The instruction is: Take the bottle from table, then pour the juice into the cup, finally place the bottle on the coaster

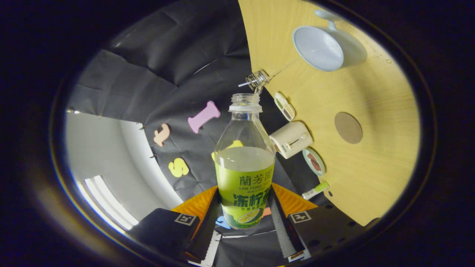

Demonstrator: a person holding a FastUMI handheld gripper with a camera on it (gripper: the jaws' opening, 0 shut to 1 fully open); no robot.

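Green-labelled juice bottle (245, 167), uncapped and half full, sits clamped between both fingers of my tool (245, 218), lifted off the wooden surface (378, 163) and tipped toward the pale cup (326, 48), ready for pouring, I judge.

I see the bottle (245, 163) between my gripper (243, 218) fingers, cup (326, 46) and coaster (348, 128) beyond on the table (382, 155)

Bottle (245, 167): clear plastic, uncapped, green label, roughly half full of pale juice, clamped between the gripper (243, 218) fingers, lifted off the table. Cup (326, 46): light blue, handled, empty, standing on the wooden table beyond the bottle's mouth. Coaster (348, 127): round, brown, flat, bare, between cup and bottle.
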